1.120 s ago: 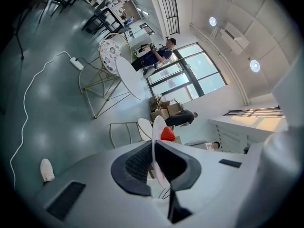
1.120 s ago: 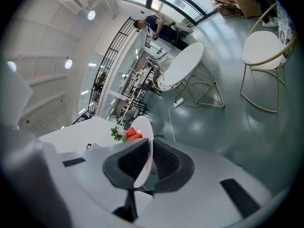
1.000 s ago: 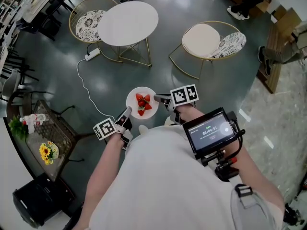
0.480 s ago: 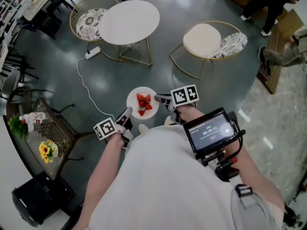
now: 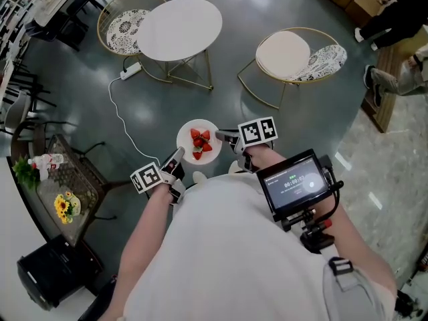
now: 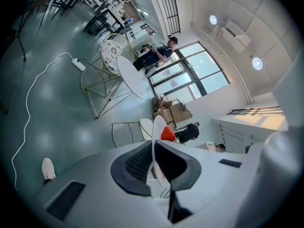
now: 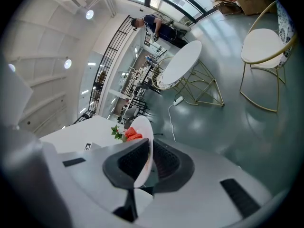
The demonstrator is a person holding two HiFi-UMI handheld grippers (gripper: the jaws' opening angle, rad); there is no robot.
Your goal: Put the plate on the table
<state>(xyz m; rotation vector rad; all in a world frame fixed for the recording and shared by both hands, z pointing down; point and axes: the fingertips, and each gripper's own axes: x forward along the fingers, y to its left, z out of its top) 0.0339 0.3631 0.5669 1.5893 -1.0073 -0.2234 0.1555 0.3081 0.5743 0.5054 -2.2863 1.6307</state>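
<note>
A white plate (image 5: pixel 188 144) with several red strawberries (image 5: pixel 199 143) hangs in the air in front of me, above the dark floor. My left gripper (image 5: pixel 178 158) is shut on the plate's near-left rim (image 6: pixel 155 146). My right gripper (image 5: pixel 221 138) is shut on its right rim (image 7: pixel 145 151). Strawberries (image 6: pixel 167 134) show past the rim in the left gripper view, and strawberries (image 7: pixel 132 134) likewise in the right gripper view. The round white table (image 5: pixel 178 29) stands well ahead, up and left of the plate, and shows as the table (image 6: pixel 132 77) and the table (image 7: pixel 182 61) in the gripper views.
A gold wire chair (image 5: pixel 124 23) stands left of the table, another chair (image 5: pixel 292 57) to its right. A white cable with a power strip (image 5: pixel 130 75) runs over the floor. A dark side table with flowers (image 5: pixel 65 209) is at my left. People stand at the far right.
The plate and both grippers hold the same place in the head view. The table and chairs have shifted slightly in the picture, and a person at the upper right has walked further right.
</note>
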